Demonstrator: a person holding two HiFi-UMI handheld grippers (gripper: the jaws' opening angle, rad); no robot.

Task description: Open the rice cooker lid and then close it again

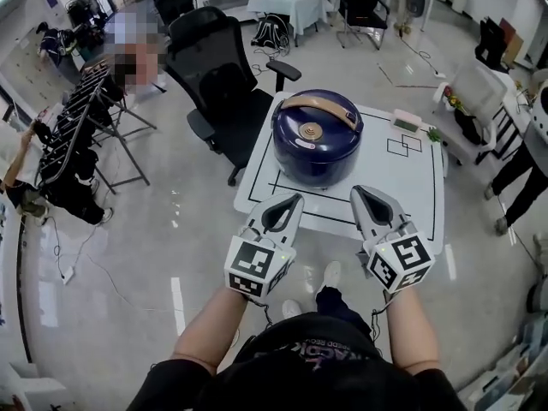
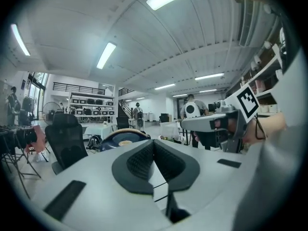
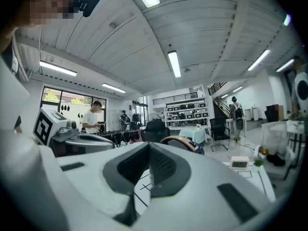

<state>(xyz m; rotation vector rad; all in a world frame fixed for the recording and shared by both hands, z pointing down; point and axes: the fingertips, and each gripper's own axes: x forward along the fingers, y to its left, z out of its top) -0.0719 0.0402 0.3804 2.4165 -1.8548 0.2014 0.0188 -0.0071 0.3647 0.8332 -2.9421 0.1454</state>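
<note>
A dark blue rice cooker (image 1: pixel 318 139) with a tan handle (image 1: pixel 321 106) across its closed lid stands on a white table (image 1: pixel 419 187). My left gripper (image 1: pixel 297 199) is shut and empty, held just short of the cooker's near left side. My right gripper (image 1: pixel 356 192) is also shut and empty, near the cooker's front right. The cooker's lid top (image 2: pixel 124 138) peeks over the shut jaws in the left gripper view. Its handle (image 3: pixel 181 141) shows past the shut jaws in the right gripper view. Neither gripper touches the cooker.
A black office chair (image 1: pixel 221 75) stands behind the table's left corner. A small white box (image 1: pixel 406 122) and black square markings (image 1: pixel 404 145) lie on the table's right part. A rack of equipment (image 1: pixel 73 135) and people stand at the left; another person (image 1: pixel 518 157) at the right.
</note>
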